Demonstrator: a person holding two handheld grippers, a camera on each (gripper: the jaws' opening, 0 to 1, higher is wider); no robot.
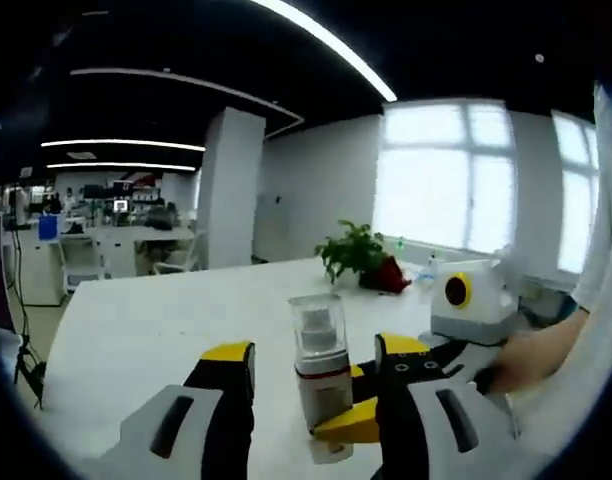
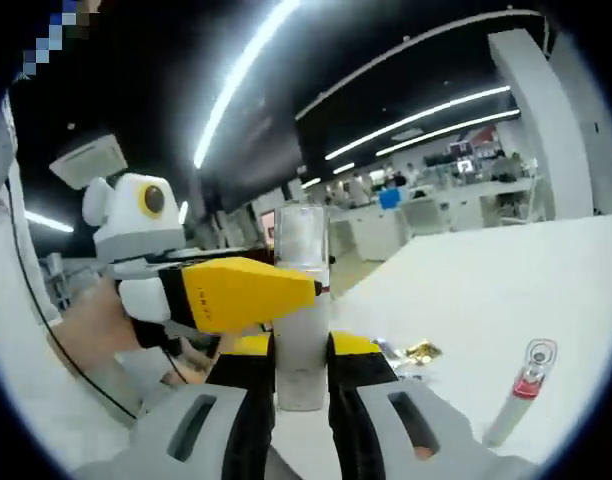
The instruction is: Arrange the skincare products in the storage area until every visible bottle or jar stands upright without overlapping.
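Note:
A pump bottle [image 1: 321, 375] with a clear cap, a white body and a dark red band stands upright over the white table [image 1: 146, 330]. My left gripper [image 1: 314, 350] is open, its yellow-tipped jaws wide apart on either side of the bottle without touching it. A yellow finger [image 1: 354, 422] of the right gripper presses the bottle's base from the right. In the right gripper view my right gripper [image 2: 302, 345] is shut on the same bottle [image 2: 302, 330], low on its body. The left gripper's yellow finger [image 2: 248, 292] reaches in from the left, in front of the bottle's upper part.
A slim tube [image 2: 521, 392] with a red band sits on the table [image 2: 486, 290] to the right, and a shiny foil packet [image 2: 411, 352] lies closer in. A potted plant [image 1: 356, 250] stands at the far table edge. A person's hand [image 1: 526, 360] holds the right gripper.

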